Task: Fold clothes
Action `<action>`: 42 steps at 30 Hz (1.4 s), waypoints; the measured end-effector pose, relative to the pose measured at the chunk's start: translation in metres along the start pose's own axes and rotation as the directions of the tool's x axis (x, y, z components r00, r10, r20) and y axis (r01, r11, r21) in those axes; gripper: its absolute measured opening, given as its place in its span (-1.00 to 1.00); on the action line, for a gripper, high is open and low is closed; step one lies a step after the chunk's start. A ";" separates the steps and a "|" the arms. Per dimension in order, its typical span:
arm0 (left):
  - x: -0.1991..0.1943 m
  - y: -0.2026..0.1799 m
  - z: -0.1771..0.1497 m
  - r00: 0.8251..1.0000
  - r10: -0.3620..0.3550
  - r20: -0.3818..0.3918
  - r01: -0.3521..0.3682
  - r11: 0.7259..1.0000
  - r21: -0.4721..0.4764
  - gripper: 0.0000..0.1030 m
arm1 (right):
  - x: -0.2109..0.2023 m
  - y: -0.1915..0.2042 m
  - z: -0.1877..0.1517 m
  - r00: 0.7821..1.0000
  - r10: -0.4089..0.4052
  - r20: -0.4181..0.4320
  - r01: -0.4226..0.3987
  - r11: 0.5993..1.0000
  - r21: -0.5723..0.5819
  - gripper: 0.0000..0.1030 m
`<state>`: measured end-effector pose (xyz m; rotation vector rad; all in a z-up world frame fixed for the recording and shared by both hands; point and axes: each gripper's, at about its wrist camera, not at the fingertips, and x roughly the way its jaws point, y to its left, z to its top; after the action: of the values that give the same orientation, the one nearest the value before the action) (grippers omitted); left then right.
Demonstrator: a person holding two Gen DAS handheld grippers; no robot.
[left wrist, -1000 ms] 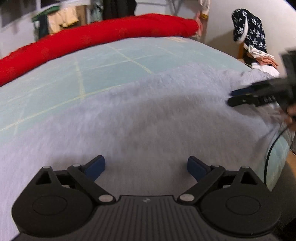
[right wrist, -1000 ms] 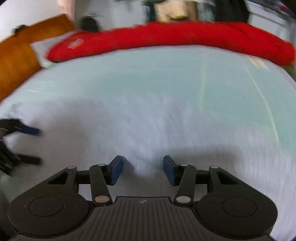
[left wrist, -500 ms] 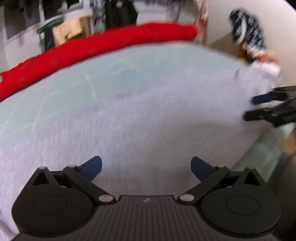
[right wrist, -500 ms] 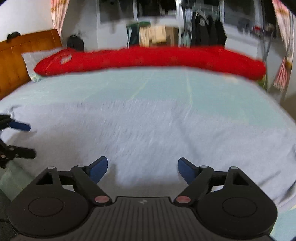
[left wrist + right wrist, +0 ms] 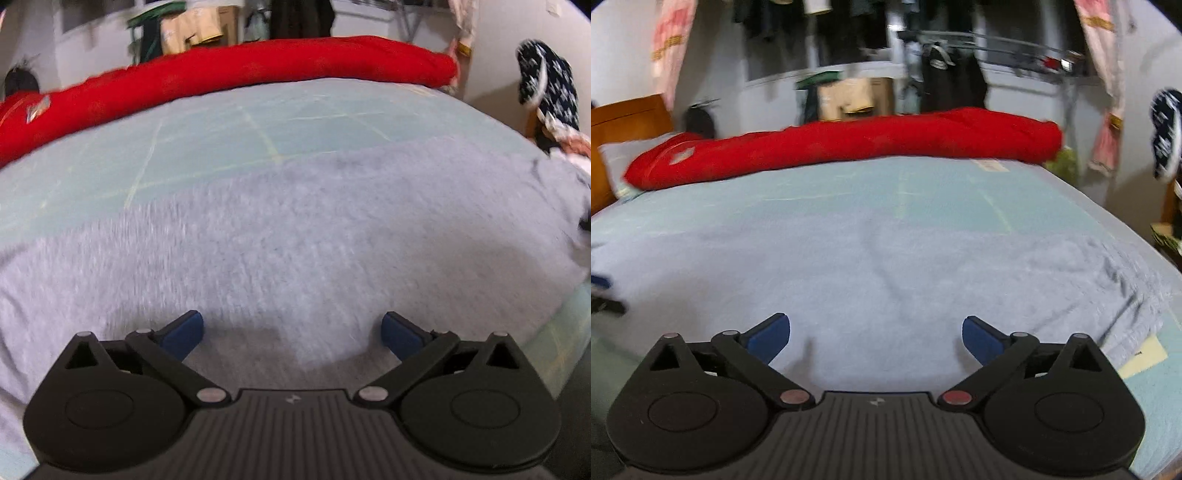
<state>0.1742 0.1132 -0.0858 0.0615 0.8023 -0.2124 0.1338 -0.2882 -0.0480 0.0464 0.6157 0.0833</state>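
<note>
Grey garment (image 5: 314, 236) is spread flat across the near part of the bed (image 5: 229, 140), reaching the near edge and running out toward the right edge. Its weave is smeared by motion blur in both views, so seams cannot be made out. In the right wrist view the garment (image 5: 886, 266) shows soft creases in the middle and a bunched, rumpled end near the bed's near right corner. Its left end is cut off by the frame in the left wrist view.

Left claw (image 5: 291, 332) is seen wide open just above the grey cloth near the near edge; nothing is between the blue pads (image 5: 183, 334). Whether the pads touch the cloth cannot be told. Right claw (image 5: 876, 336) has just been opening and is now spread wide, with only bare cloth seen between its pads (image 5: 768, 338); nothing is gripped. A blurred dark and blue shape at the left frame edge of the right wrist view cannot be identified with certainty.

Pale blue sheet with faint lines is exposed beyond the garment. A red duvet (image 5: 849, 147) is rolled along the far edge of the bed. A wooden headboard (image 5: 624, 125) is seen at the far left corner.
</note>
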 end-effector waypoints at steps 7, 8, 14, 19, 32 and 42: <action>0.012 0.036 0.016 0.996 0.087 -0.012 -0.088 0.993 -0.077 0.99 | -0.011 -0.043 -0.001 0.999 -0.054 0.000 0.053 0.992 0.113 0.98; 0.016 0.040 0.020 0.995 0.095 -0.017 -0.096 0.992 -0.087 0.99 | -0.010 -0.045 0.006 0.998 -0.054 0.024 0.051 0.992 0.112 1.00; 0.031 0.065 0.032 0.993 0.117 -0.028 -0.120 0.981 -0.151 1.00 | 0.039 -0.073 0.027 0.993 -0.119 -0.009 0.119 0.984 0.136 0.99; 0.040 0.088 0.037 0.988 0.154 -0.032 -0.157 0.969 -0.190 0.99 | 0.031 -0.107 0.003 0.981 -0.187 -0.044 0.191 0.968 0.163 0.96; -0.024 0.064 0.036 0.996 0.055 0.067 -0.043 0.985 -0.167 0.98 | 0.093 0.015 0.075 0.994 0.052 -0.100 -0.054 0.998 -0.021 1.00; -0.051 0.076 0.010 0.995 0.084 0.049 -0.073 0.977 -0.201 0.98 | 0.098 0.019 0.078 0.990 0.058 -0.130 -0.053 0.998 0.043 1.00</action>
<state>0.1632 0.1941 -0.0441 -0.1010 0.7592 -0.0582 0.2574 -0.2619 -0.0399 0.0970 0.7476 0.1292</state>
